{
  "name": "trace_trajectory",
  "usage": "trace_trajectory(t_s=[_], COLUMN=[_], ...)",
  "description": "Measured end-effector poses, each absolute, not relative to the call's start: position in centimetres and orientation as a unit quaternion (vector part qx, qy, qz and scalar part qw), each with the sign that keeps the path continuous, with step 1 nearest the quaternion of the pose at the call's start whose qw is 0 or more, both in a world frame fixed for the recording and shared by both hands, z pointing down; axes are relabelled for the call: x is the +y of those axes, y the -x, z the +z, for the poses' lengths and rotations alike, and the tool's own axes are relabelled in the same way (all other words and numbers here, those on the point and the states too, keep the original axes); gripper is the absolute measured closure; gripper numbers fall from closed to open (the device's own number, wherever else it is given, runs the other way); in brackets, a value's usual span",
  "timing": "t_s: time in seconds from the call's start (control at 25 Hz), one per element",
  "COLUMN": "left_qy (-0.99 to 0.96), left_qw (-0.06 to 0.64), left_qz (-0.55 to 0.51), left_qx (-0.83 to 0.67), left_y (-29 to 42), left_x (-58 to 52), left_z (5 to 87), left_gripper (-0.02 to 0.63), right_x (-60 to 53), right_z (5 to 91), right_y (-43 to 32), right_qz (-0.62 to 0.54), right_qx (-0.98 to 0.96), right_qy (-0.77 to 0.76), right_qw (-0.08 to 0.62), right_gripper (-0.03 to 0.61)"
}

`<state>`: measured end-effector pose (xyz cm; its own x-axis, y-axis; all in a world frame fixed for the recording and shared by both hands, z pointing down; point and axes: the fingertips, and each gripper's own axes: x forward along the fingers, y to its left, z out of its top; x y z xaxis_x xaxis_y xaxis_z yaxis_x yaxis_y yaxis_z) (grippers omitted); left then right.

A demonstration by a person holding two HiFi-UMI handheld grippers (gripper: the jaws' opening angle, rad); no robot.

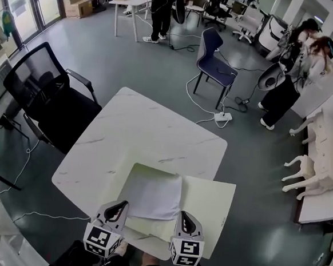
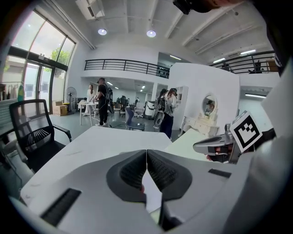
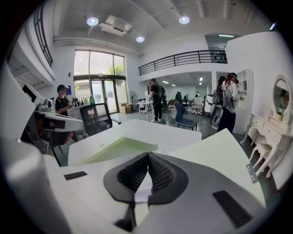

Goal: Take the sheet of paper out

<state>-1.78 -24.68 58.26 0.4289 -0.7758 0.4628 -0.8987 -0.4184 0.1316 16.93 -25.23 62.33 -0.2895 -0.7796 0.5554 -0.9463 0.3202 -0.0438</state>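
A white sheet of paper (image 1: 153, 194) lies flat inside an open pale green folder (image 1: 209, 204) on the near part of the white marble table (image 1: 149, 134). My left gripper (image 1: 116, 207) hangs at the sheet's near left corner with its jaws closed tip to tip and nothing between them (image 2: 146, 153). At the near right corner my right gripper (image 1: 182, 215) is likewise shut and empty (image 3: 147, 155). A strip of the paper (image 3: 144, 189) shows below the right jaws. The folder's left flap (image 3: 114, 148) is slightly raised.
A black office chair (image 1: 43, 91) stands at the table's left and a dark blue chair (image 1: 215, 61) beyond it. A power strip with cables (image 1: 223, 117) lies on the floor. White furniture (image 1: 324, 165) lines the right. People stand farther back.
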Motion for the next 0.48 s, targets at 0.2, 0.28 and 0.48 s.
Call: trace_trajectory(t_s=[0.2, 0.28, 0.48], left_qy=[-0.813, -0.81, -0.803], left_qw=[0.195, 0.201, 0.211], left_qz=[0.183, 0.184, 0.183], left_qx=[-0.516, -0.52, -0.527], left_y=[2.6, 3.0, 3.7], left_x=[-24.7, -24.8, -25.2], left_z=[60.2, 60.7, 61.6], left_gripper=[0.589, 0.589, 0.589], right_x=[-26.7, -27.2, -28.4], right_z=[65.8, 67.3, 70.8], right_y=[-16.3, -15.8, -15.3], right_qz=[0.216, 0.234, 0.261], right_qx=[-0.775, -0.775, -0.757], right_qy=[-0.534, -0.521, -0.508], right_qw=[0.259, 0.27, 0.316], right_gripper=[0.501, 0.43, 0.361])
